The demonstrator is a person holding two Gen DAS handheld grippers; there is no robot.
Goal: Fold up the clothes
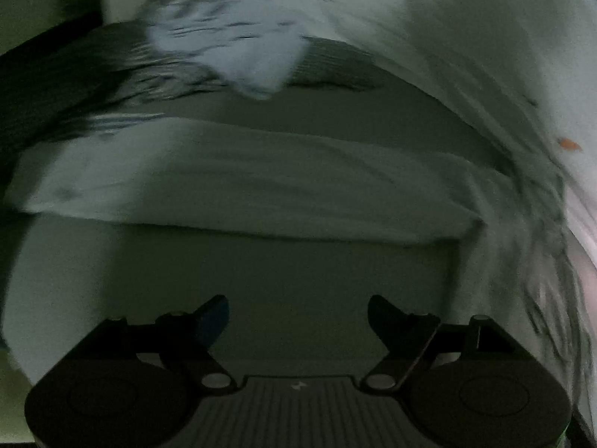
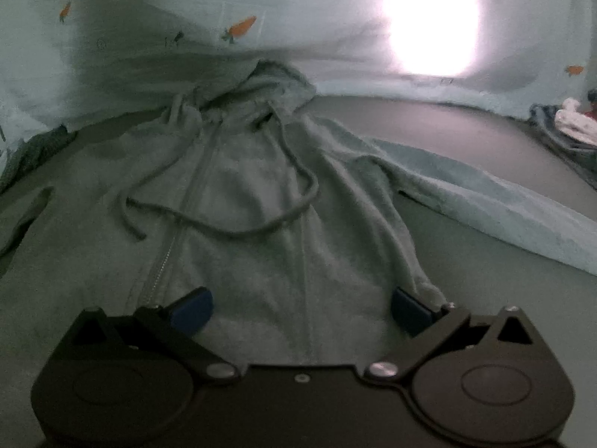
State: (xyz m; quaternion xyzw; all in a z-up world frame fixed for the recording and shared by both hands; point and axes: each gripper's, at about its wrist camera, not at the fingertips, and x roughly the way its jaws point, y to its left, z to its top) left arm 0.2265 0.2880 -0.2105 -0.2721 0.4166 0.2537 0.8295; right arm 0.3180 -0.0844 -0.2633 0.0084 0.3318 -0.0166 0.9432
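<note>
A pale green zip hoodie [image 2: 253, 194] lies flat on the grey bed surface [image 2: 466, 123], hood [image 2: 268, 78] at the far end. Its drawstrings [image 2: 298, 186] loop across the chest. One sleeve [image 2: 485, 201] stretches out to the right. My right gripper [image 2: 302, 310] hovers over the hoodie's lower front, open, with fabric under it but nothing pinched; its right fingertip [image 2: 410, 308] sits by the hoodie's side edge. In the blurred left wrist view my left gripper [image 1: 298, 313] is open and empty above the grey surface. A pale band of the garment [image 1: 242, 194] lies across just beyond it.
A pale sheet with carrot prints [image 2: 238, 26] rises behind the hoodie, with a bright glare patch [image 2: 429, 18] on it. More clothes are heaped at the far right [image 2: 571, 119] and beyond the left gripper [image 1: 231, 48]. A dark cloth [image 2: 41, 145] lies at the left.
</note>
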